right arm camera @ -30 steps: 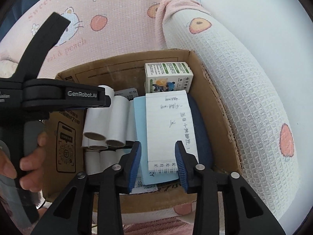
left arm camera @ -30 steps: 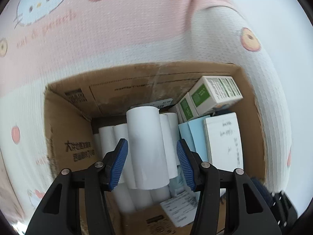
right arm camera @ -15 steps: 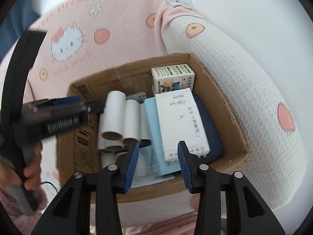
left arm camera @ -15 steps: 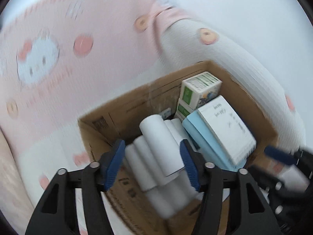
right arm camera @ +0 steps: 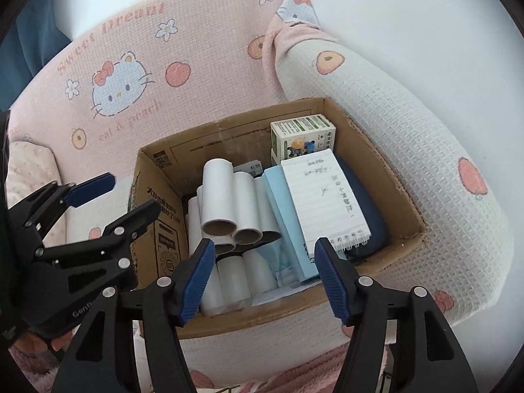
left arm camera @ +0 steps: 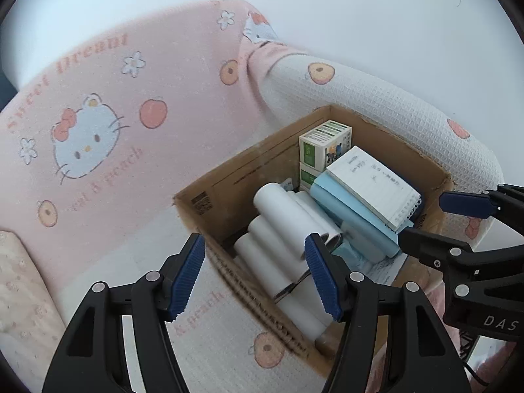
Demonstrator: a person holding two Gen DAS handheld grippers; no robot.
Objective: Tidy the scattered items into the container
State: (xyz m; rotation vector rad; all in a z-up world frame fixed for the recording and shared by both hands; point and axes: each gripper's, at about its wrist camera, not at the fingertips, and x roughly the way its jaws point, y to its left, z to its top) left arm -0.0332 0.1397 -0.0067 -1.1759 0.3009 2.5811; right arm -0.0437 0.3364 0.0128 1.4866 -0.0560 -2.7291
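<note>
An open cardboard box (left arm camera: 262,163) (right arm camera: 209,140) sits on a sofa seat. Inside lie several white paper rolls (left arm camera: 288,216) (right arm camera: 219,196), a light blue book (left arm camera: 347,216) (right arm camera: 281,203), a spiral notepad (left arm camera: 373,183) (right arm camera: 324,196) on top of it, green-and-white cartons (left arm camera: 324,144) (right arm camera: 301,134) and a dark blue pouch (right arm camera: 366,206). My left gripper (left arm camera: 257,275) (right arm camera: 108,203) hovers open over the box's left near corner, holding nothing. My right gripper (right arm camera: 265,275) (left arm camera: 458,222) hangs above the box's near rim. Its jaws are opening, with nothing between them.
The sofa's cover (left arm camera: 98,131) is pink and white with cat and peach prints. A padded white armrest (right arm camera: 376,104) runs along the box's right side. A floral cushion (left arm camera: 19,281) lies at the far left, and a pink rug (right arm camera: 294,373) below the seat.
Both grippers pulled back and up from the box. The left one let go of a white roll and rolled its wrist. The right one released the notepad and widened its jaws.
</note>
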